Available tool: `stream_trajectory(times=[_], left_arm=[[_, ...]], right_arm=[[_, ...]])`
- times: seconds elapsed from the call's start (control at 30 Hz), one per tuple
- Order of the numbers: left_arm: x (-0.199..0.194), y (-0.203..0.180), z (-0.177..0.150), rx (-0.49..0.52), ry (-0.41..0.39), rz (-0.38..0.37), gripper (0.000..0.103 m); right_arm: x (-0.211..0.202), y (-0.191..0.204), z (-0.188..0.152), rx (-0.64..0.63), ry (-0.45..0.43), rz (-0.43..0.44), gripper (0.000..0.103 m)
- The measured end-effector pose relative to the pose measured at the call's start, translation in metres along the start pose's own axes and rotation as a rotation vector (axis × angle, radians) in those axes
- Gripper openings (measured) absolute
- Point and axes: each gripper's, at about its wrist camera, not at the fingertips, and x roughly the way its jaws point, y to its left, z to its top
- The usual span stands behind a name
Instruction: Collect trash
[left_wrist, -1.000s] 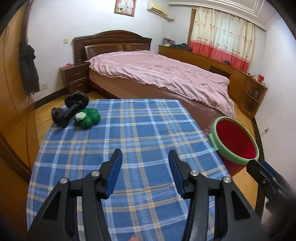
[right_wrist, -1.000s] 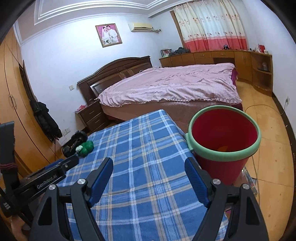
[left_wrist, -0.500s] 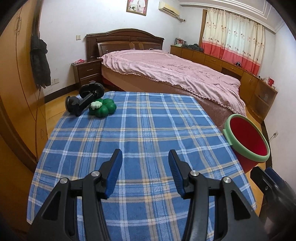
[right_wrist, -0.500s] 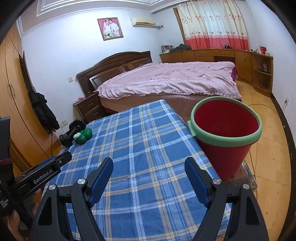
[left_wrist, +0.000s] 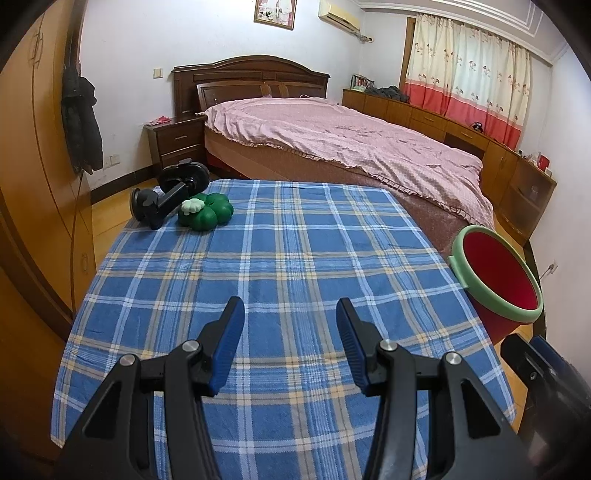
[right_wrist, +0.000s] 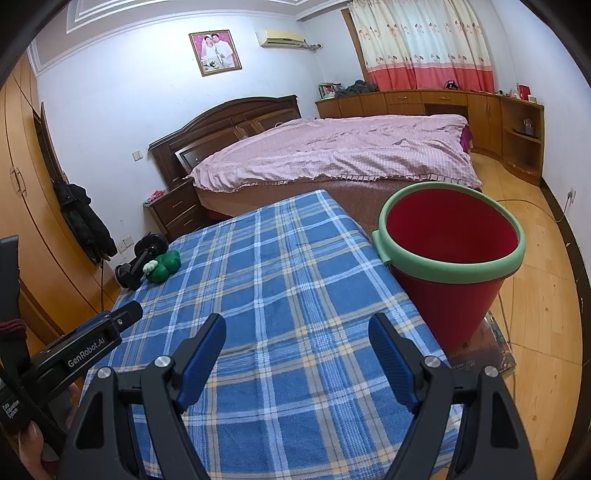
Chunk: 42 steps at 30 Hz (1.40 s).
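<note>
tablecloth (left_wrist: 295, 258): blue plaid
bucket (right_wrist: 450, 266): red, green rim
toy (left_wrist: 207, 214): green
bedspread (left_wrist: 332, 140): pink

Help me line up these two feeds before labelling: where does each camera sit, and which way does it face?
Left wrist: on the left gripper, looking down along its open fingers over the checked table toward the bed; the right gripper's tip shows at lower right.
Right wrist: on the right gripper, facing likewise, red bucket nearer; the left gripper and a hand show at left.
Shared: table, bucket, green toy, black mount, bed.
</note>
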Motion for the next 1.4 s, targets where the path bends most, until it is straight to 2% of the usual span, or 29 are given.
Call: stream_trajectory(times=[1.4], left_arm=[[0.0004,0.0016,0.0014,-0.002,0.002,0.007,0.052]], right_arm=[[-0.0010,-0.0015,0.0030,0.006,0.003,0.001,0.082]])
